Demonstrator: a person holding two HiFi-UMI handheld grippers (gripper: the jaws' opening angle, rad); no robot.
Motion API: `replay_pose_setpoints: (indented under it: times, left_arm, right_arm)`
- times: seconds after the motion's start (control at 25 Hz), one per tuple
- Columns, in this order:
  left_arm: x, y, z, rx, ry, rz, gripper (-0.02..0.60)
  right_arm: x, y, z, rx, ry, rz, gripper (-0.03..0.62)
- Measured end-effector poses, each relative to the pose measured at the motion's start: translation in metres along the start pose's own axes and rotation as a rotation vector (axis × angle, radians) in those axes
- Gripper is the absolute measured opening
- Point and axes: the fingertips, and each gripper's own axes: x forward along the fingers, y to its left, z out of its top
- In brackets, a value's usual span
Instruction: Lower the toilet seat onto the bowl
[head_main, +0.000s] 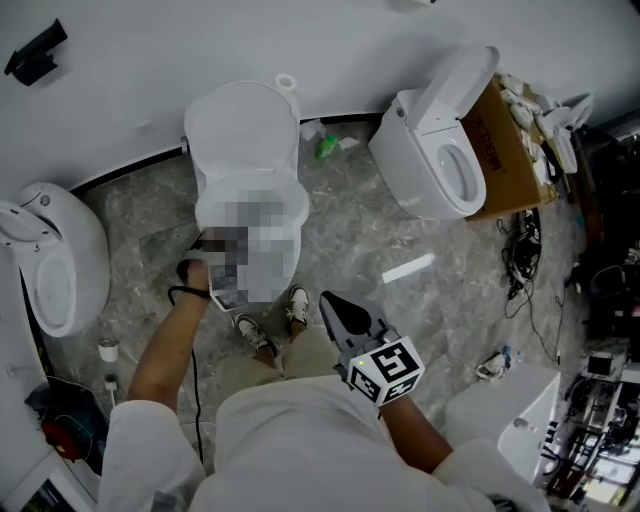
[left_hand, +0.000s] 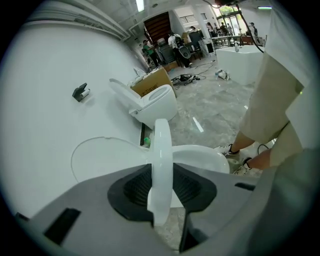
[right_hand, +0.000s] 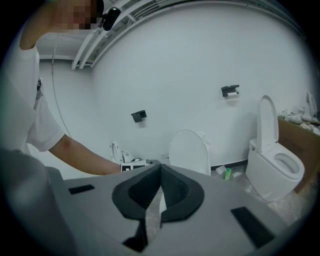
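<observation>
Grey marbled floor (head_main: 370, 240) under a white wall (head_main: 150, 40). Right of centre I see a second toilet (head_main: 420, 170), lid raised, backed against a brown cardboard box (head_main: 503, 150). A green bottle (head_main: 327, 147) lies at the foot of the wall. A white strip (head_main: 408, 268) lies flat on the floor, well apart from the bottle. A third toilet (head_main: 60, 265) sits at far left. Black bracket (head_main: 35, 52) on the wall, top left. Cables (head_main: 520, 262) tangle below the box. I cannot tell what the red item (head_main: 60, 432) at bottom left is.

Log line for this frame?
left tongs: shut on toilet seat | right tongs: shut, empty | toilet seat: raised, not on bowl
</observation>
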Motion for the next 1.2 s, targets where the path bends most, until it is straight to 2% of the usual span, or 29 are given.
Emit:
replay_pose_setpoints:
  times: [0.16, 0.4, 0.56, 0.88, 1.2]
  left_arm:
    - [0.006, -0.022, 0.0, -0.029, -0.012, -0.045, 0.108]
    - [0.014, -0.056, -0.007, -0.024, -0.02, -0.106, 0.117]
    - [0.028, -0.082, -0.011, -0.053, -0.02, -0.155, 0.137]
    - [0.052, -0.128, -0.018, -0.042, 0.004, -0.247, 0.173]
    - [0.07, -0.164, -0.027, -0.04, 0.044, -0.255, 0.193]
  right_arm:
    - [-0.004, 0.004, -0.015, 0.005, 0.024, -0.016, -0.003]
    - [-0.003, 0.007, -0.029, 0.035, 0.043, -0.034, -0.002]
    - [0.0, -0.003, -0.042, 0.058, 0.057, -0.05, -0.003]
    - [0.009, -0.023, -0.054, 0.075, 0.075, -0.077, -0.003]
    - [0.021, -0.018, -0.071, 0.081, 0.126, -0.061, -0.002]
